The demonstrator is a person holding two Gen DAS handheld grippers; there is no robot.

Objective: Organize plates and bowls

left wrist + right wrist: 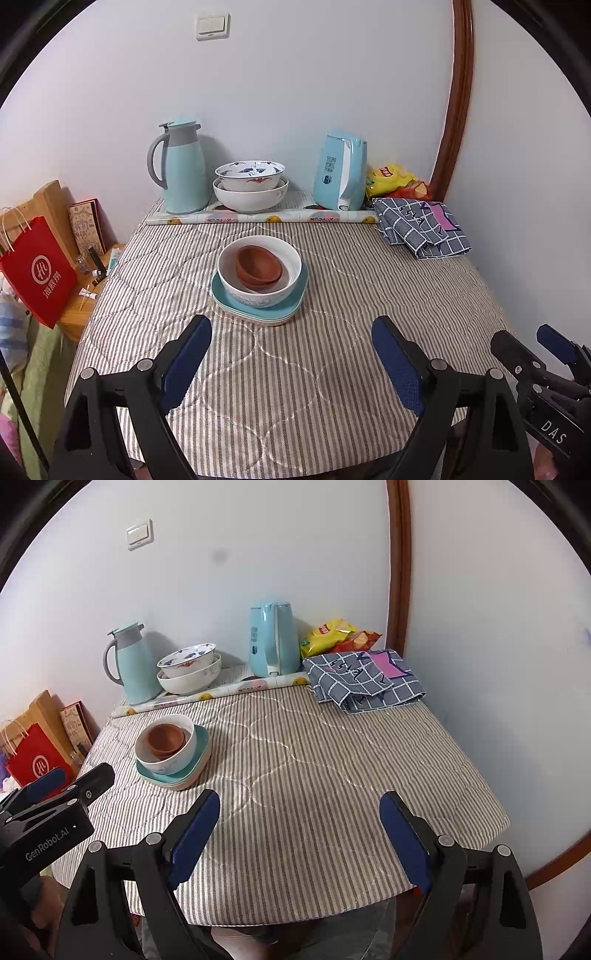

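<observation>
Jaws of the left gripper [291, 354], marked "GenRobot.AI", and the right gripper [300, 830], marked "DAS", stand released above the tabletop [295, 387], near stacked bowls [258, 273].

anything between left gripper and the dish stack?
Nothing. In the left wrist view only bare striped cloth lies between the open left gripper and the white bowl stacked on the teal plates.
</observation>
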